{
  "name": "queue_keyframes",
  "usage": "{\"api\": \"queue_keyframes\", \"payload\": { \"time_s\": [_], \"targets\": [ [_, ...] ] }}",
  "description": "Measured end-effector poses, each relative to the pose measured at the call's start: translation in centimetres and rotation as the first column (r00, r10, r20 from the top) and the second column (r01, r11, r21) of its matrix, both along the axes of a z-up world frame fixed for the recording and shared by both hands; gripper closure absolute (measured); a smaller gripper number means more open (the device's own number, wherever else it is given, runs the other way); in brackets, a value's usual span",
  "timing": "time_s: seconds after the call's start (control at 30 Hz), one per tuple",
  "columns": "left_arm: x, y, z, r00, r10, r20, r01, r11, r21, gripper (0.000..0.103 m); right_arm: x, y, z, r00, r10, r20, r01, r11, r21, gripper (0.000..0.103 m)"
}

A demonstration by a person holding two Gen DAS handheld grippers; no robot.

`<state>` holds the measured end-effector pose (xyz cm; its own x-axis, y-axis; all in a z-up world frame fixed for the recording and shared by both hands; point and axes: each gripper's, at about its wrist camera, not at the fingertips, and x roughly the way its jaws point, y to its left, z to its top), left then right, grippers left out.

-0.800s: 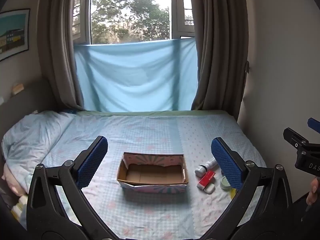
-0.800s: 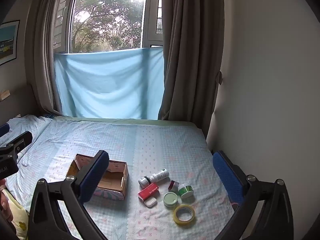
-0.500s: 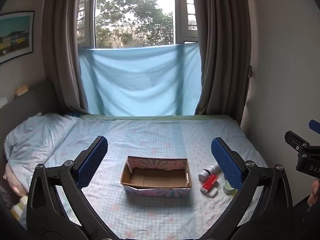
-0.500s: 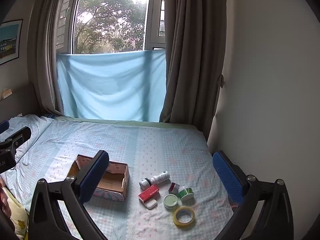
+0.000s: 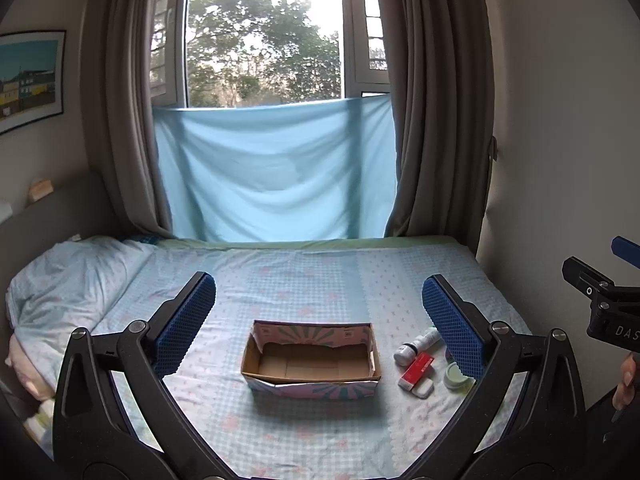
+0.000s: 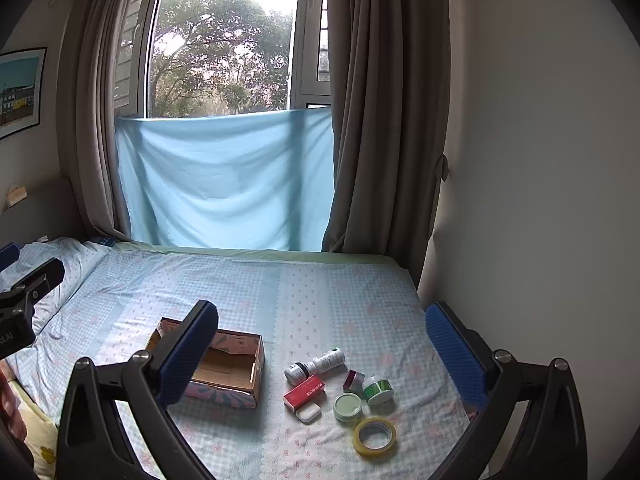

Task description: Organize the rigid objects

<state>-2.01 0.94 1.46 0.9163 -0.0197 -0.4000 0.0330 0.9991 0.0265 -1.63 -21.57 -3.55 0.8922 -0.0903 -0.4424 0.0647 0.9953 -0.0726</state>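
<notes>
Overhead, both the left gripper and right gripper tilt downward above the bed, jaws wide apart, holding nothing.

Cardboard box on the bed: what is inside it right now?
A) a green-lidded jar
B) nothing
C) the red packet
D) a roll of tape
B: the cardboard box shows only its bare bottom, while the tape, red packet and jar lie on the bedsheet beside it.

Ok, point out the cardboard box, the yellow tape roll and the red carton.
cardboard box (image 5: 310,362): left wrist view, on its bare inside floor.
yellow tape roll (image 6: 361,443): right wrist view, on the near left of the ring.
red carton (image 6: 305,391): right wrist view, on its top face.
</notes>
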Motion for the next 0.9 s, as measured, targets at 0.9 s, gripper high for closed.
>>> {"api": "queue_keyframes", "payload": {
  "time_s": [0.9],
  "targets": [
    [-0.09, 0.54, 0.11, 1.0, -0.005, 0.008, 0.005, 1.0, -0.013, 0.0, -0.29, 0.39, -0.55, 1.0, 0.001, 0.016, -0.002, 1.0, 0.013, 0.0]
  ]
}}
